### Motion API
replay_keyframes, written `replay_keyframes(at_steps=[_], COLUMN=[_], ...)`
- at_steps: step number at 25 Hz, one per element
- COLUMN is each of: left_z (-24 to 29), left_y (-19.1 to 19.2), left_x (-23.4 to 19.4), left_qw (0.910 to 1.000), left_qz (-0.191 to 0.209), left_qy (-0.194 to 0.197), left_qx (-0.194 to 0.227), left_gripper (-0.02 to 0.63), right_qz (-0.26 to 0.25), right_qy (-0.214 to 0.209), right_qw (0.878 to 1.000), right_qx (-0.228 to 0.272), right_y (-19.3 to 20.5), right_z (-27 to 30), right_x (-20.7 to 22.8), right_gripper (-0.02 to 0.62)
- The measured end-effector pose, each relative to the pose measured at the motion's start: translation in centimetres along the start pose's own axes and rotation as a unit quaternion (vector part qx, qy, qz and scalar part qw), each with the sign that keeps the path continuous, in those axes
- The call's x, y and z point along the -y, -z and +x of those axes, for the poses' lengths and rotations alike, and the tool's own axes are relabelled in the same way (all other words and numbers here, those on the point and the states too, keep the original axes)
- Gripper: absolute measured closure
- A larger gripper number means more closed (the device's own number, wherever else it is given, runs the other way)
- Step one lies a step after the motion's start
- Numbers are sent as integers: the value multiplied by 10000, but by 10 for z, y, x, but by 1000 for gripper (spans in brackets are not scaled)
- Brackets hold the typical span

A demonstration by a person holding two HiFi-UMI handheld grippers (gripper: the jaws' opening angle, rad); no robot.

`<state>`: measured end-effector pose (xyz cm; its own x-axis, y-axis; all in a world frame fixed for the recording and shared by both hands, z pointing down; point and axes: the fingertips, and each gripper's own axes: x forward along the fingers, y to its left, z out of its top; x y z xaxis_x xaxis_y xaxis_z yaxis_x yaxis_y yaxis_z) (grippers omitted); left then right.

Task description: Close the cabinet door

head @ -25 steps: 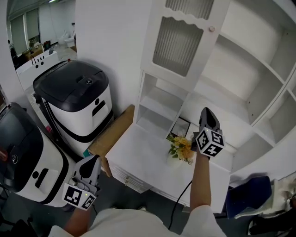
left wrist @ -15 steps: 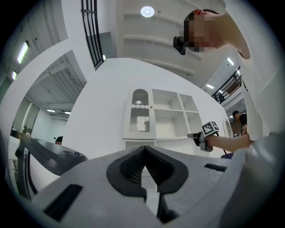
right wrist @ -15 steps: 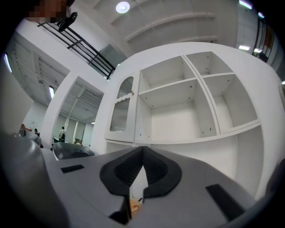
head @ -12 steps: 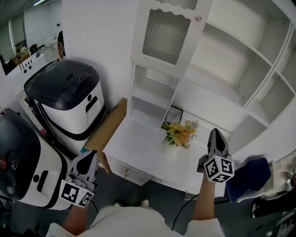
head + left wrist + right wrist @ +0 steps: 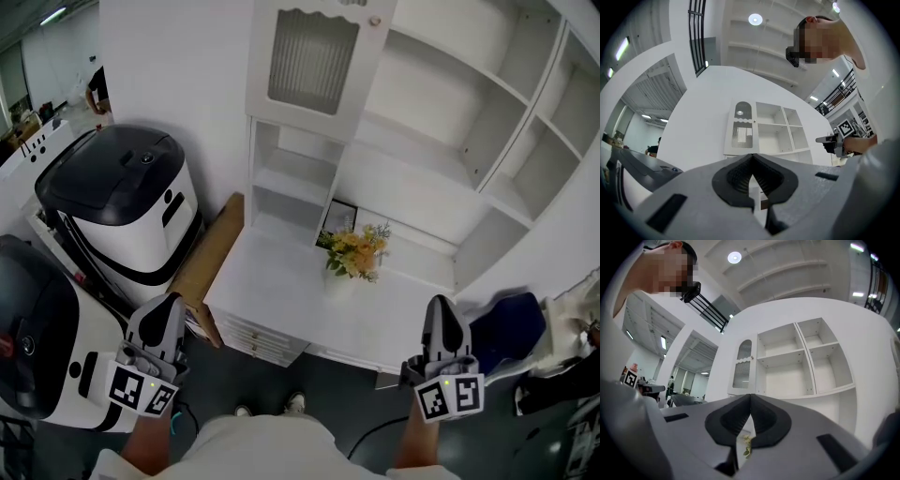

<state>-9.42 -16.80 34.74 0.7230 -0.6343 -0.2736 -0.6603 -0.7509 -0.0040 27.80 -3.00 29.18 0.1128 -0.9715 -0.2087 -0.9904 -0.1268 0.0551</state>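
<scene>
Nearest to the person, the left gripper (image 5: 167, 305) and the right gripper (image 5: 441, 307) are both held low in front of the body, well apart from the furniture. The jaws of each are pressed together and nothing is between them. Beyond them is the white desk (image 5: 272, 309), with a bunch of flowers (image 5: 354, 253) standing near its back. Further away and higher, the door (image 5: 305, 61), with ribbed glass, sits on the top left compartment of the cabinet (image 5: 450, 103). Its knob (image 5: 374, 21) is on the edge beside the open shelves.

From here the door looks flush with the cabinet front, so I think the closing is done or nearly done. I cannot tell if a small gap remains. To finish well, I would check the knob edge. If it stands out, push there with the closed jaw tips on the white frame, not on the glass, slowly and straight. The arm should pass above the flowers, because a low reach could knock them over.
</scene>
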Motion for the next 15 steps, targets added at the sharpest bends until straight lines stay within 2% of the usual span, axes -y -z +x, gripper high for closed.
replay_keyframes(at_steps=[3, 7, 10, 13, 15], left_z=[-3, -9, -18, -26, -28], left_y=[-7, -12, -11, -7, -6], left_x=[0, -1, -2, -3, -1], left_qw=[9999, 9998, 9998, 9997, 9995], left_qz=[-126, -75, -27, -69, -92], left_qy=[0, -40, -127, -226, -262], left_qx=[117, 184, 167, 109, 117], left_gripper=[600, 600, 600, 600, 600], right_qz=[-9, -325, -296, -191, -304], right_qy=[170, 348, 470, 462, 413], right_qw=[9999, 9988, 9983, 9986, 9985], right_qx=[-29, -129, -151, -164, -173], right_y=[-4, -5, 2, 8, 6], right_z=[-20, -40, -50, -48, -44], right_x=[0, -8, -12, -14, -16], right_gripper=[595, 595, 595, 595, 595])
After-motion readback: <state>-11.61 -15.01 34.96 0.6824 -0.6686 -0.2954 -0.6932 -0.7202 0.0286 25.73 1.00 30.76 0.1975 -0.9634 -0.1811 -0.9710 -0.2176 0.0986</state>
